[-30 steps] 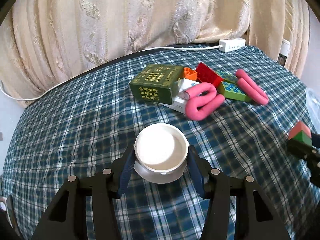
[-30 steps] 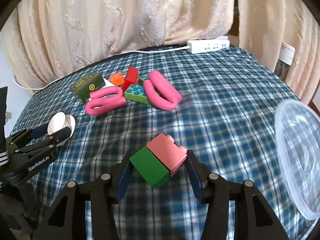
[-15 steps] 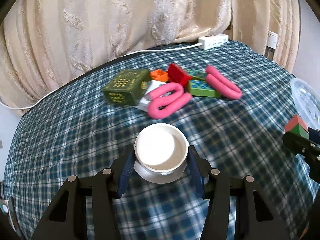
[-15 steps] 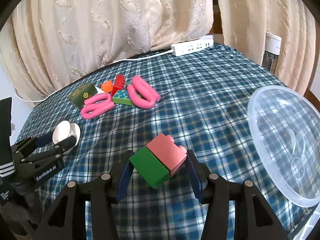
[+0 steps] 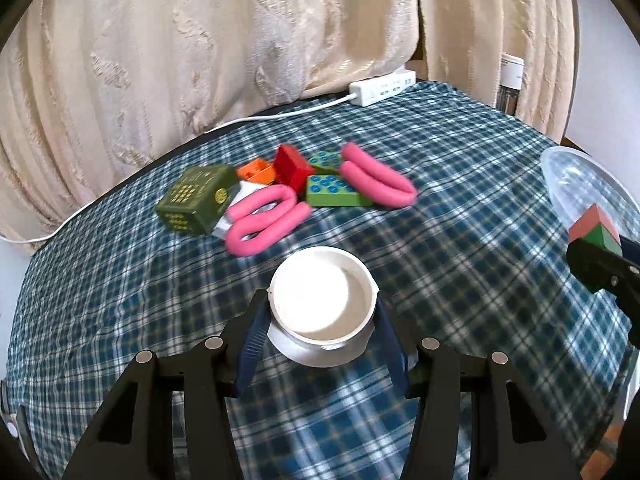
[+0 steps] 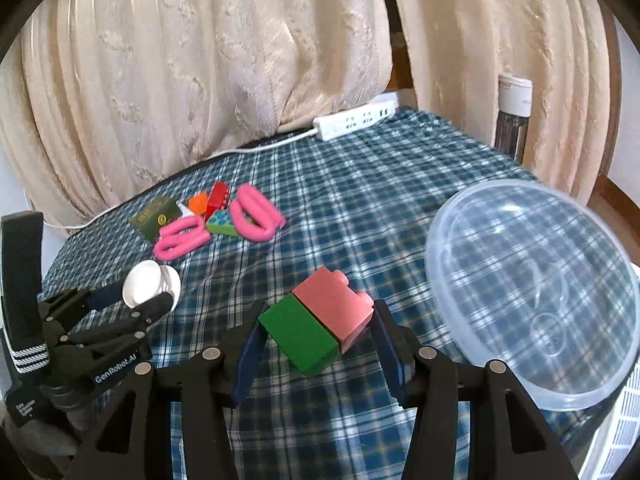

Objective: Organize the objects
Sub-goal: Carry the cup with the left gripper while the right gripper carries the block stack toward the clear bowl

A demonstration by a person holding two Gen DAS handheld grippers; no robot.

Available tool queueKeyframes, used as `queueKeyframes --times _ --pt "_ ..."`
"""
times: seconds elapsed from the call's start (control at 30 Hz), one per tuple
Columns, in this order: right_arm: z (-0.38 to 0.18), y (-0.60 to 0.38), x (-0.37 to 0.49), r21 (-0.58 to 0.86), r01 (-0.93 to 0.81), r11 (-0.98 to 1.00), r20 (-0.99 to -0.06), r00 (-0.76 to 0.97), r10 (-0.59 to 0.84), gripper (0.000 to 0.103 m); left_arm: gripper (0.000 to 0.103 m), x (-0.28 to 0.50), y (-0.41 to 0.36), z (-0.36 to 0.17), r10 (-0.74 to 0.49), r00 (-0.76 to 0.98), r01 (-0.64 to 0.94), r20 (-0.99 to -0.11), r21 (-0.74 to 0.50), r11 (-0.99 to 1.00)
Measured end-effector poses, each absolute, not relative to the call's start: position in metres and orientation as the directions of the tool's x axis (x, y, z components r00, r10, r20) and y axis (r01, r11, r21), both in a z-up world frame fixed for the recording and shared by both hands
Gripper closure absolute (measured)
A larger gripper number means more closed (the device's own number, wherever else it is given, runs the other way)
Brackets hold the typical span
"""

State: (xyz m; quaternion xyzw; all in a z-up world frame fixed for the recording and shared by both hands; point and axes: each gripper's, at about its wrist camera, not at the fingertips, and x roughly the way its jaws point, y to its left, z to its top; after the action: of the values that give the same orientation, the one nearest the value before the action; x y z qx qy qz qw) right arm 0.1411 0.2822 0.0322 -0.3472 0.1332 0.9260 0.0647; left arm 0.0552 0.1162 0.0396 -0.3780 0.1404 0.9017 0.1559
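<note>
Gripping a white cup at lower centre, the left gripper stood part-closed; the right gripper clamped a green-and-pink block, left of the clear bowl.

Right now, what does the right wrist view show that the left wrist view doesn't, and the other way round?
Only the right wrist view shows the whole clear plastic bowl, the white basket edge at lower right, and the left gripper from outside, with its strap.

Only the left wrist view looks straight into the white cup and sees the right gripper from the side.

Both show the pink and green block pair, the toy pile with pink foam loops, the green box, the power strip, the curtain and the plaid cloth.
</note>
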Motion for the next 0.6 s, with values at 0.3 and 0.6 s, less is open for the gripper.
queueKeyframes --times 0.3,0.6 --pt "0.041 0.316 0.161 0.217 -0.278 -0.935 -0.624 -0.776 0.086 0.049 0.05 0.061 0.153 0.045 0.215 -0.657 -0.441 -0.723 0.137 -0.887" --pt "0.045 0.361 0.181 0.228 -0.372 -0.9 -0.6 -0.781 0.171 0.049 0.05 0.069 0.196 0.052 0.258 -0.65 -0.501 -0.715 0.147 -0.853"
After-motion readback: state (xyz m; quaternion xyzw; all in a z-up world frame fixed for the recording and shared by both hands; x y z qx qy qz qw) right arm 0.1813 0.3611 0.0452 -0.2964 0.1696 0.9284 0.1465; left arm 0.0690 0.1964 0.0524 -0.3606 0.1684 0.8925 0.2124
